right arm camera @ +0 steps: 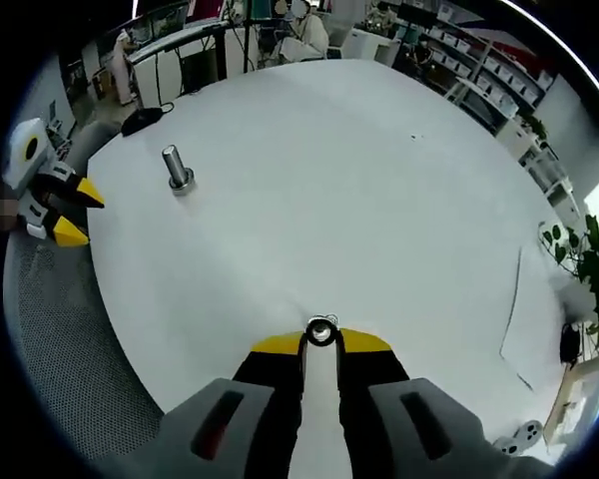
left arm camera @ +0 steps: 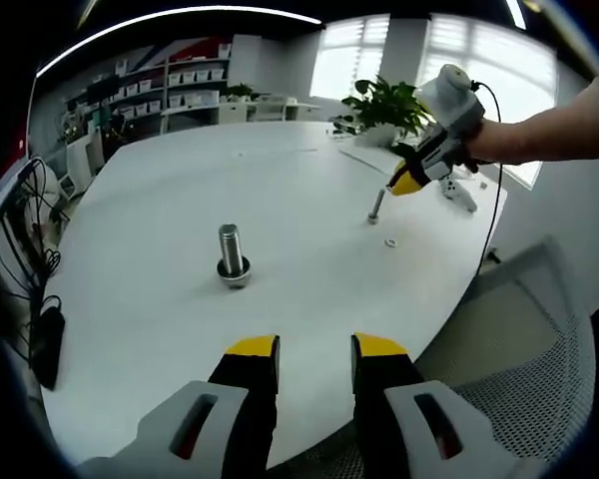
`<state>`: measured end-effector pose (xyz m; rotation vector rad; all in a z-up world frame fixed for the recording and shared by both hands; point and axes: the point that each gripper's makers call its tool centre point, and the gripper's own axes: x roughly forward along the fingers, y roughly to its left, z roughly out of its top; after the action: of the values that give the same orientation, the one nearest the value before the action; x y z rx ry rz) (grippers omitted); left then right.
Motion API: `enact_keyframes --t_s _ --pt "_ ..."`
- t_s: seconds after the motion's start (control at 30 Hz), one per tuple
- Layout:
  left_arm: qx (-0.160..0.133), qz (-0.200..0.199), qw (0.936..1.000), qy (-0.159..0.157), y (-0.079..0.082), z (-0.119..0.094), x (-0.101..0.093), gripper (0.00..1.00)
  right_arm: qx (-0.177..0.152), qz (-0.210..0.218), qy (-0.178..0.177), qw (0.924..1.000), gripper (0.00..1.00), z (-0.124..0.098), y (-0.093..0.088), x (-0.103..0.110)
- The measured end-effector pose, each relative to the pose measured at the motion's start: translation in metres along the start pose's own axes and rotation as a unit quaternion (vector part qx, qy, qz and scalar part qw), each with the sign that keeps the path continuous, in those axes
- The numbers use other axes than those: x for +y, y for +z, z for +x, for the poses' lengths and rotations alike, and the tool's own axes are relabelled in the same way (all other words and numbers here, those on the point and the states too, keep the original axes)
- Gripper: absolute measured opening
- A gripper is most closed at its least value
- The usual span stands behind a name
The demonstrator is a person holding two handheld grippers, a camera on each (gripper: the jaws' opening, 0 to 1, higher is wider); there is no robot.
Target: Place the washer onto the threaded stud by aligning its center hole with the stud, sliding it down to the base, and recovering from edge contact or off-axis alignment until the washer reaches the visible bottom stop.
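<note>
Left gripper view looks across a large white oval counter point(left arm camera: 180, 319). The left gripper point(left arm camera: 314, 349), with yellow-tipped black fingers point(left arm camera: 252, 351), hangs over the near edge with its fingers released, a clear gap between them and nothing held. Ahead of it stands a silver threaded stud point(left arm camera: 231, 249), upright on a wider round base ring. Farther right, a second upright metal stud point(left arm camera: 377, 206) stands near the counter's far edge, and a small silver washer point(left arm camera: 389, 242) lies flat on the counter just beside it, apart from it. The right gripper point(left arm camera: 405, 182), held by a person's bare forearm point(left arm camera: 544, 135), hovers right above that second stud's top. A green potted plant point(left arm camera: 389, 105) sits at the far end, and black cables point(left arm camera: 25, 215) hang at the left side. A grey mesh chair point(left arm camera: 539, 359) shows at lower right.

In the right gripper view, the fingers are nearly together, and a small silver ring-shaped piece, either a washer or the stud's top, sits right at their tips; whether they grip it cannot be told. The first stud stands far off at upper left, with the left gripper beyond the counter edge beside it.
</note>
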<state>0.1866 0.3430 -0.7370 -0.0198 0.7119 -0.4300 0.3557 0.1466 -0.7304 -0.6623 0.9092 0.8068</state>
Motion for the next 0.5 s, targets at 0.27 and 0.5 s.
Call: enact_keyframes --t_s 0.27,0.5 --pt "0.000 0.001 1.0000 0.002 0.000 0.000 0.001 0.26 0.009 -0.001 0.006 0.9999 0.14 0.006 -0.001 -0.002" --pt "0.001 0.001 1.0000 0.003 0.000 0.000 0.001 0.26 0.018 -0.004 0.009 0.9998 0.14 0.011 -0.002 -0.002"
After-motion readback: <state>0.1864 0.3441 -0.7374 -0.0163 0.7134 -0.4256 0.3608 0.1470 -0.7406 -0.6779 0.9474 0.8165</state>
